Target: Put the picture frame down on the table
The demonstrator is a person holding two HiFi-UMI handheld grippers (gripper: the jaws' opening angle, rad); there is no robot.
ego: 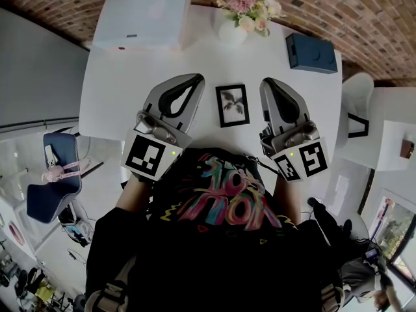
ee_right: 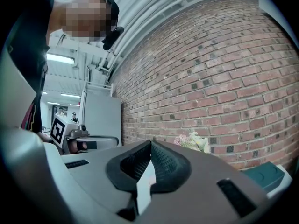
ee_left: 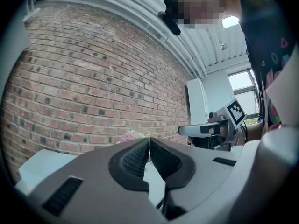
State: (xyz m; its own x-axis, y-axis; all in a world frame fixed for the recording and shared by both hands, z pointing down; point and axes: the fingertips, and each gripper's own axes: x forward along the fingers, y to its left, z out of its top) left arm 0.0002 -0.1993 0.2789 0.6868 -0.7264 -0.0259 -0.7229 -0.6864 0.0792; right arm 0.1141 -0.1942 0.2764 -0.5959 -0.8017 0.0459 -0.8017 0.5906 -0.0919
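Note:
A small black picture frame point(ego: 233, 104) with a leaf print lies flat on the white table point(ego: 117, 103), between my two grippers and free of both. My left gripper point(ego: 197, 78) is held above the table just left of the frame, jaws shut with tips touching and nothing between them. My right gripper point(ego: 266, 83) hovers just right of the frame, also shut and empty. In the left gripper view the closed tips point(ee_left: 149, 140) point at the brick wall, with the right gripper point(ee_left: 210, 129) visible beside. The right gripper view shows its closed tips point(ee_right: 150, 143).
At the table's far edge stand a white vase of flowers point(ego: 242, 19), a large white box point(ego: 142, 18) at the left and a dark blue box point(ego: 312, 52) at the right. A brick wall point(ee_left: 93, 78) lies beyond. A blue chair point(ego: 55, 181) stands left of the table.

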